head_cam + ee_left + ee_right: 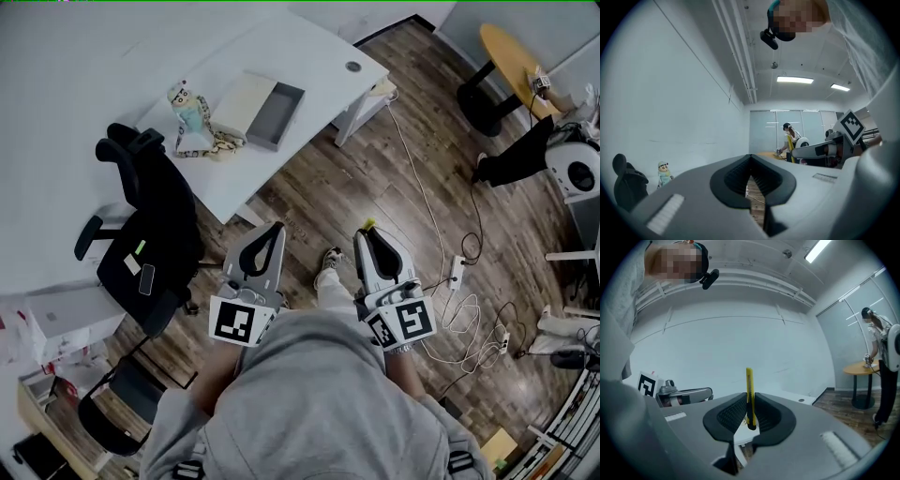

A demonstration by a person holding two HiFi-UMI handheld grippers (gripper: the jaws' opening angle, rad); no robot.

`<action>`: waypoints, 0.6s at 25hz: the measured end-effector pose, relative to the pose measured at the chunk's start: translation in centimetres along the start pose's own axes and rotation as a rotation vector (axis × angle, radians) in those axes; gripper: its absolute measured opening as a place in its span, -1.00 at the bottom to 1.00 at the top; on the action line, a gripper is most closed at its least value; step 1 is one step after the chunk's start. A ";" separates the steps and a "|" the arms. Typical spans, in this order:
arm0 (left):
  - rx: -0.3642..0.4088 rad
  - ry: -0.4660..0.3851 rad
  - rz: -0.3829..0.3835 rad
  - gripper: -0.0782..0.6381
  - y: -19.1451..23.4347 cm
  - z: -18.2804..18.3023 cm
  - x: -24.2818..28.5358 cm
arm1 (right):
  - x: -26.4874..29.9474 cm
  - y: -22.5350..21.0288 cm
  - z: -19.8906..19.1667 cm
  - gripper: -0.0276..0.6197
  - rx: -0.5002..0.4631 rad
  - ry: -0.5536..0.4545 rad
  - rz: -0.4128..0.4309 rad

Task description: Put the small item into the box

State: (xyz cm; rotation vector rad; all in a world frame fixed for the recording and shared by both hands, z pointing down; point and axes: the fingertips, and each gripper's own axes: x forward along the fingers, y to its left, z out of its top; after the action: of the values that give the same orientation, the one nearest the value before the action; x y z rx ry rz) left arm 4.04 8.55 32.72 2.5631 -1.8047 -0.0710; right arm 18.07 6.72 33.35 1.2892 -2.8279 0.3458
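My right gripper [750,401] is shut on a slim yellow utility knife [749,385] that stands upright between the jaws; its yellow tip [369,224] peeks past the right gripper [375,239] in the head view. My left gripper [267,236] is shut with nothing in it, seen close up as the left gripper [750,161] in its own view. The open grey box [278,114] lies on the white table [309,56] beside its beige lid [242,105]. Both grippers hang over the wooden floor, well short of the table.
A cartoon figurine [188,111] stands on the table left of the box, also visible as a figurine [664,173]. A black office chair [150,225] sits left of me. Cables and a power strip [457,272] trail on the floor at right. A round yellow table [516,56] and a person [881,362] are farther off.
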 end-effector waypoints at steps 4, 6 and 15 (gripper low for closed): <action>0.006 0.005 0.052 -0.77 0.2 0.2 1.8 | 1.7 -1.8 0.7 -0.71 0.008 0.007 0.049; 0.013 0.011 0.078 -0.77 0.4 0.3 2.8 | 2.5 -2.9 1.0 -0.71 0.013 0.009 0.072; 0.024 -0.002 0.170 -0.77 0.2 0.6 8.6 | 5.8 -8.7 2.6 -0.71 0.003 0.025 0.149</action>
State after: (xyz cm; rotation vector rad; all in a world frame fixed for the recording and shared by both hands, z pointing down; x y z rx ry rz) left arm 6.73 0.36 31.79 2.4136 -2.0265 -0.0509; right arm 20.92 -3.66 33.15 1.0683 -2.9106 0.3656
